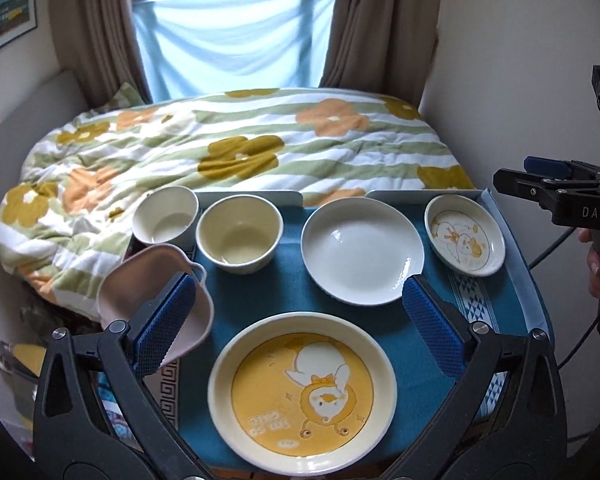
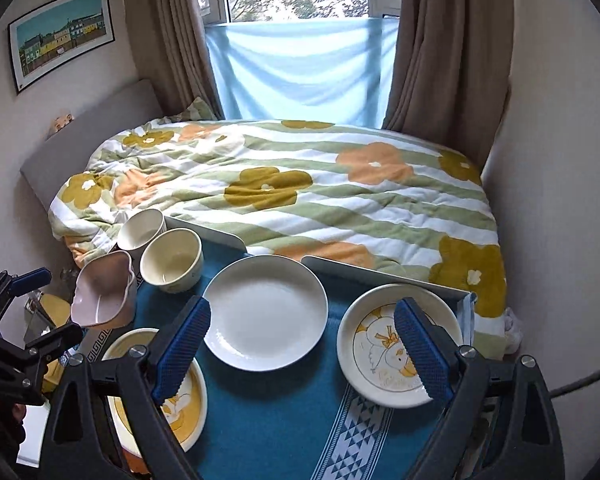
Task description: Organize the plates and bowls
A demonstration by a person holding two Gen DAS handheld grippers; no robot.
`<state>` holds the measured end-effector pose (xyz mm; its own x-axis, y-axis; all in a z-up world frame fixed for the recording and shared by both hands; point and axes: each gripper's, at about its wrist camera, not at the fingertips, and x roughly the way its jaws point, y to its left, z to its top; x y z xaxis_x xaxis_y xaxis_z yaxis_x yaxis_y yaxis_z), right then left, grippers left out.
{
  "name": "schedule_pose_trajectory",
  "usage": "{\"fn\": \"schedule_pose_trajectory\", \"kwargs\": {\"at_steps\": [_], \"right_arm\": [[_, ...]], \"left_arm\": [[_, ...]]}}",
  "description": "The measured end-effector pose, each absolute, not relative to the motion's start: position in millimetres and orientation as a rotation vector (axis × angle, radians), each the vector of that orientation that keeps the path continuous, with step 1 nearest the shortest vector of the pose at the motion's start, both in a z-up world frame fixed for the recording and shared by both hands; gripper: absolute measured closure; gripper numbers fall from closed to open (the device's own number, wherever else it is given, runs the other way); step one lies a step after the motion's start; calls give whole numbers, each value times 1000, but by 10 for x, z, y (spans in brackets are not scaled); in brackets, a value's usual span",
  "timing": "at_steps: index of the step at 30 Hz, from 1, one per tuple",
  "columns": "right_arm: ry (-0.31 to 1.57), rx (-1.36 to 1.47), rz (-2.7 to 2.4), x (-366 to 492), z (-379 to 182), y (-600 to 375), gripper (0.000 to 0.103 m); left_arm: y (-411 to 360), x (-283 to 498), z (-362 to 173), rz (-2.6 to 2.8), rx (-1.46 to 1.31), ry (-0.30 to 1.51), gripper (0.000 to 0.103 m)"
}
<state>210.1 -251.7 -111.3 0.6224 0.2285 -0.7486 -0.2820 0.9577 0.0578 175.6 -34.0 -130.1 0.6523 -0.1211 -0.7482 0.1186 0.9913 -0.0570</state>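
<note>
On a blue cloth (image 1: 300,304) lie a large yellow duck plate (image 1: 302,392), a plain white plate (image 1: 362,250), a small duck dish (image 1: 465,234), a cream bowl (image 1: 239,234), a white cup (image 1: 165,214) and a pink heart-shaped bowl (image 1: 156,300). My left gripper (image 1: 300,320) is open and empty above the yellow plate. My right gripper (image 2: 300,356) is open and empty; its fingers straddle the white plate (image 2: 265,312) and the duck dish (image 2: 396,344). The yellow plate (image 2: 188,404), cream bowl (image 2: 172,258) and pink bowl (image 2: 100,296) show at left.
A bed with a flowered quilt (image 2: 300,188) lies right behind the tray table. A raised rim (image 2: 380,270) runs along the table's back edge. Curtains and a window are beyond. A wall stands at the right, a floor gap at the left.
</note>
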Motion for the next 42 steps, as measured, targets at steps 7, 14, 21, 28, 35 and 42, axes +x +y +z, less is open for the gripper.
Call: {"fn": "schedule_pose_trajectory", "kwargs": {"at_steps": [7, 14, 21, 28, 35, 42], "right_arm": [[994, -179, 510, 2814, -1706, -2612, 12], [1123, -294, 689, 3293, -2388, -2524, 34], [1204, -301, 786, 3496, -2769, -2492, 50], [1245, -300, 836, 3547, -2921, -2474, 78], [1248, -277, 853, 3570, -2977, -2516, 88], [1239, -272, 853, 3556, -2970, -2521, 88]], "left_arm": [[-480, 2328, -1901, -61, -205, 986, 3], [-497, 2739, -2723, 6, -343, 1183, 43], [-556, 2857, -3025, 41, -350, 1252, 58], [-615, 2922, -3131, 45, -340, 1277, 77], [-665, 2959, -3153, 32, -343, 1273, 80], [-742, 2989, -3107, 50, -276, 1267, 80]]}}
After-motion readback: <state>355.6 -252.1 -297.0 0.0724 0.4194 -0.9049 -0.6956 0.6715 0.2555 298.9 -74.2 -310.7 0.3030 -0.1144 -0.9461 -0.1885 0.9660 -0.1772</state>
